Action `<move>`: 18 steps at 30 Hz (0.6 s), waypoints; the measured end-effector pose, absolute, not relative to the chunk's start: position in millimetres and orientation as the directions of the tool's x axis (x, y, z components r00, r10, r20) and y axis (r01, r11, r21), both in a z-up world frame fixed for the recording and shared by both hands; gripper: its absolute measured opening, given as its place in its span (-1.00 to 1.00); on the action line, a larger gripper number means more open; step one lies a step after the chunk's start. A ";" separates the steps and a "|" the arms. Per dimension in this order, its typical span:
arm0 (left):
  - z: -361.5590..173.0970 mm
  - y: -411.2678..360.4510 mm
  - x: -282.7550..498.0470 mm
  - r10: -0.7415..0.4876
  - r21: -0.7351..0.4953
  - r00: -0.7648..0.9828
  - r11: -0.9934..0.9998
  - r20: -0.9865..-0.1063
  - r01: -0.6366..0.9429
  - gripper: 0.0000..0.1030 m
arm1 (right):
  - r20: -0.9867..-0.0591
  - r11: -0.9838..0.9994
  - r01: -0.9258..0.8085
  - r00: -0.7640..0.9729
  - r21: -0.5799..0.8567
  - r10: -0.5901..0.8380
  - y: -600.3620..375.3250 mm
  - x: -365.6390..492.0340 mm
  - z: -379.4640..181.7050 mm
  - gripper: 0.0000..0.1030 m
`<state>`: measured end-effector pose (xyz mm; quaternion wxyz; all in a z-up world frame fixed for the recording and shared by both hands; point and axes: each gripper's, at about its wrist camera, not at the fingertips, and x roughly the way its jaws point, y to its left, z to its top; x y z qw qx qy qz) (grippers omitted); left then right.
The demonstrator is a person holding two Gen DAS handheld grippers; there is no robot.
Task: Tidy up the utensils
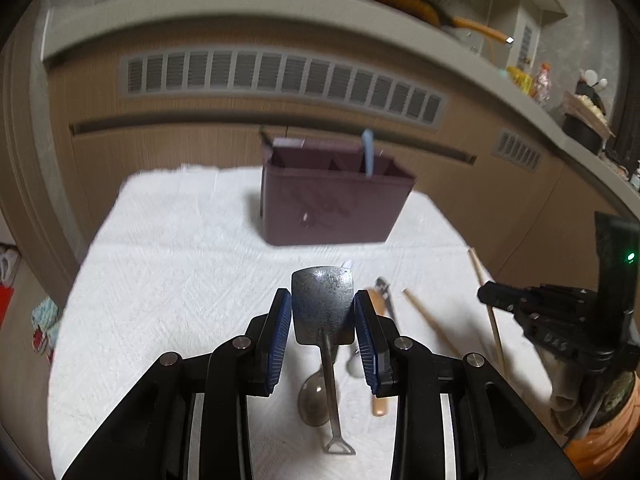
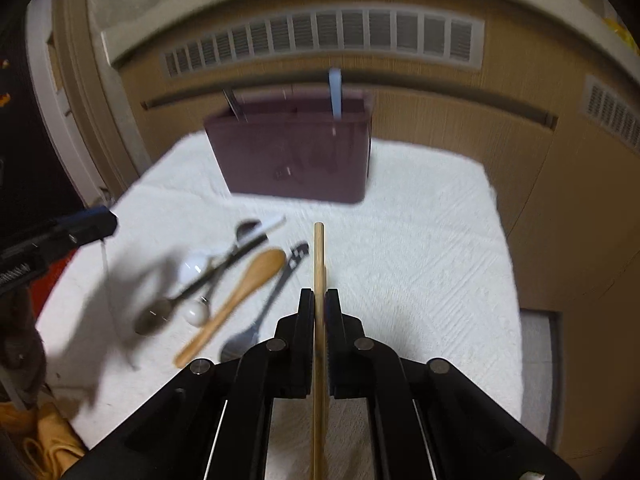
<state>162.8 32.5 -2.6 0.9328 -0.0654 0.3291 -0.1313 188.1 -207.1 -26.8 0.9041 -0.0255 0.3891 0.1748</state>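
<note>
Spatula (image 1: 323,306) sits clamped between my left gripper (image 1: 322,312) fingers, its dark metal blade pointing forward and its thin handle running back toward the camera, lifted above the white cloth (image 1: 168,280). My right gripper (image 2: 319,308) has its jaws pressed together on a wooden chopstick (image 2: 319,264), which runs straight ahead along the fingers with its tip aimed toward the maroon utensil holder (image 2: 292,160).

That holder stands upright at the far side of the cloth, in front of a wooden cabinet (image 2: 440,128) with a vent grille (image 2: 320,36). I see a light blue handle (image 2: 335,92) sticking up from its right part and a dark metal piece (image 2: 234,106) leaning out at its left end.

On the cloth to the left of my right gripper lies a loose pile: a wooden spoon (image 2: 236,300), a metal spoon (image 2: 244,346) with a slotted handle, another metal spoon (image 2: 154,318), and 2 white rounded pieces (image 2: 196,312). From the left wrist view, 2 more chopsticks (image 1: 430,320) lie at right.
</note>
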 end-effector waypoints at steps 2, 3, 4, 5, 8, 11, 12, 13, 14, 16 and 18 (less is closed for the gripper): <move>12.7 30.9 155.0 -0.287 -0.198 0.778 0.957 -0.560 0.211 -0.37 | -0.663 0.936 -0.338 0.678 0.101 0.317 -211.3 178.9 -4.7 -0.90; 20.3 29.9 151.8 -0.285 -0.190 0.790 0.958 -0.543 0.215 -0.38 | -0.642 0.936 -0.338 0.696 0.102 0.321 -212.4 176.0 4.2 -0.90; 27.3 29.1 149.3 -0.285 -0.185 0.800 0.958 -0.527 0.218 -0.54 | -0.617 0.935 -0.339 0.716 0.103 0.327 -213.0 172.4 14.1 -0.90; 35.9 28.4 146.7 -0.282 -0.180 0.814 0.959 -0.508 0.220 -0.80 | -0.593 0.933 -0.343 0.732 0.105 0.336 -213.0 169.1 22.9 -0.90; 57.3 26.9 143.8 -0.281 -0.165 0.841 0.959 -0.462 0.230 -0.80 | -0.525 0.931 -0.351 0.776 0.101 0.350 -211.0 163.2 47.7 -0.90; 73.5 26.9 145.4 -0.251 -0.131 0.866 0.968 -0.432 0.215 -0.80 | -0.476 0.931 -0.357 0.807 0.077 0.349 -205.4 163.3 68.4 -0.90; 75.2 28.8 146.4 -0.239 -0.129 0.870 0.971 -0.432 0.203 -0.80 | -0.465 0.931 -0.357 0.814 0.074 0.349 -204.9 164.1 73.3 -0.90; 75.4 31.7 149.9 -0.223 -0.127 0.868 0.974 -0.443 0.185 -0.80 | -0.460 0.930 -0.358 0.815 0.078 0.352 -205.6 164.8 76.0 -0.90; 73.0 34.6 154.0 -0.215 -0.127 0.861 0.976 -0.461 0.176 -0.77 | -0.459 0.931 -0.356 0.815 0.084 0.353 -207.0 165.2 78.1 -0.90; 62.6 46.1 165.3 -0.179 -0.138 0.842 0.982 -0.508 0.126 -0.76 | -0.463 0.933 -0.351 0.815 0.083 0.348 -210.1 163.5 77.7 -0.90; 45.9 61.6 180.1 -0.149 -0.172 0.809 0.983 -0.568 0.060 -0.72 | -0.478 0.935 -0.344 0.810 0.082 0.340 -212.3 163.4 71.0 -0.90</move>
